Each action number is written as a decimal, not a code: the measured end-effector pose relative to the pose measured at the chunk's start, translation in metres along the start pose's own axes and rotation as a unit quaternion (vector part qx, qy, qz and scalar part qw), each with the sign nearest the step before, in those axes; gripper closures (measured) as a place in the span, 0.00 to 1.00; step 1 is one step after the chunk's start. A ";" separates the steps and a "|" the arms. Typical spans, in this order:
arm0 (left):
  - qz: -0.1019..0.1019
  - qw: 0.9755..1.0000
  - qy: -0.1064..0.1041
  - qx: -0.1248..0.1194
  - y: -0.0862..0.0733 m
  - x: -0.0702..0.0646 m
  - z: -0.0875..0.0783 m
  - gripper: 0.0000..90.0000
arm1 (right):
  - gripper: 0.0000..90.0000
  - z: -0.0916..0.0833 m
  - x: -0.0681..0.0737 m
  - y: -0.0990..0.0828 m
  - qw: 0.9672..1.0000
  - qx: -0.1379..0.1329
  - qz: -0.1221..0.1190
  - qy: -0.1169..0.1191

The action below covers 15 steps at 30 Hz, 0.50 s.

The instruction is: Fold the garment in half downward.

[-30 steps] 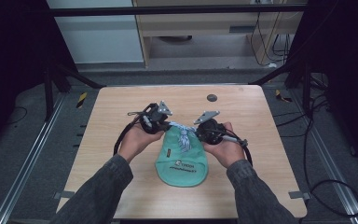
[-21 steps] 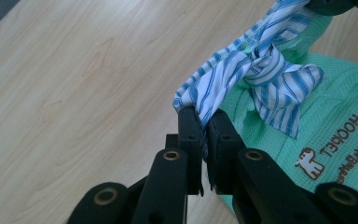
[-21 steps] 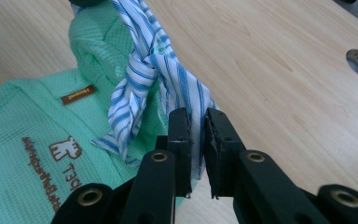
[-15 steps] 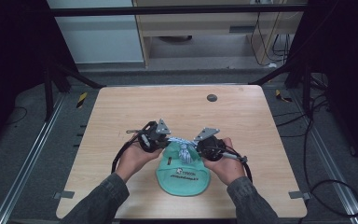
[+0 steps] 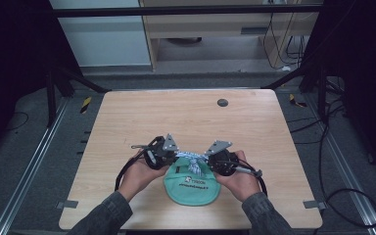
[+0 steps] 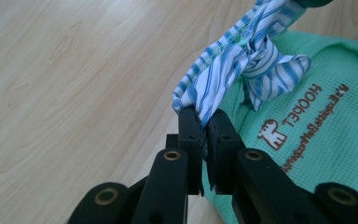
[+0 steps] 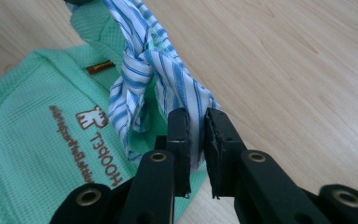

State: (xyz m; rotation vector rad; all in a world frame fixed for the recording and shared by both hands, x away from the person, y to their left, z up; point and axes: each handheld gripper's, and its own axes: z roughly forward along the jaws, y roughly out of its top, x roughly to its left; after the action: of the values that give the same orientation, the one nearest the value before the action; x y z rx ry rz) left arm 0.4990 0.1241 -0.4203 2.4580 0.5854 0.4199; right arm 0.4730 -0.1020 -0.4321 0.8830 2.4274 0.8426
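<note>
You are holding your left gripper point(image 5: 175, 155) and your right gripper point(image 5: 206, 157) near the front edge of the wooden table point(image 5: 186, 117), facing each other just above the top of a green bag point(image 5: 192, 184). Each one is pinching an end of the blue-and-white striped cloth tie point(image 5: 191, 157): your left gripper's jaws are squeezing the cloth almost flat between them, and your right gripper's jaws are clamping the other end with a narrow gap that the cloth is filling. The tie is stretching between the two grippers and is knotted in the middle, right over the bag's top edge. The bag is lying flat on the table between your hands, its rounded end pointing toward you. Brown print on it is showing a small dog figure and the word HOOPET, with a second line beneath that is too small to read, and a small brown tag point(image 7: 99, 68) is sitting near the bag's top.
</note>
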 end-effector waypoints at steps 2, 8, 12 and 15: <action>-0.001 1.000 -0.002 -0.003 -0.003 -0.003 0.000 0.95 | 0.89 0.000 0.002 -0.003 1.000 0.000 -0.002 0.003; -0.006 1.000 -0.008 -0.005 -0.008 -0.009 0.001 0.95 | 0.89 -0.002 0.007 -0.008 1.000 0.008 -0.003 0.009; -0.009 1.000 -0.011 -0.005 -0.012 -0.014 0.001 0.95 | 0.89 -0.004 0.010 -0.011 1.000 0.011 -0.005 0.014; -0.014 1.000 -0.013 -0.007 -0.015 -0.016 0.001 0.95 | 0.89 -0.004 0.012 -0.013 1.000 0.011 -0.009 0.019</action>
State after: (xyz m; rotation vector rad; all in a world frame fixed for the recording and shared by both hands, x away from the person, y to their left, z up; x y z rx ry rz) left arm 0.4809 0.1268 -0.4330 2.4355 0.6043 0.3779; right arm 0.4566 -0.1034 -0.4397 0.8594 2.4779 0.8364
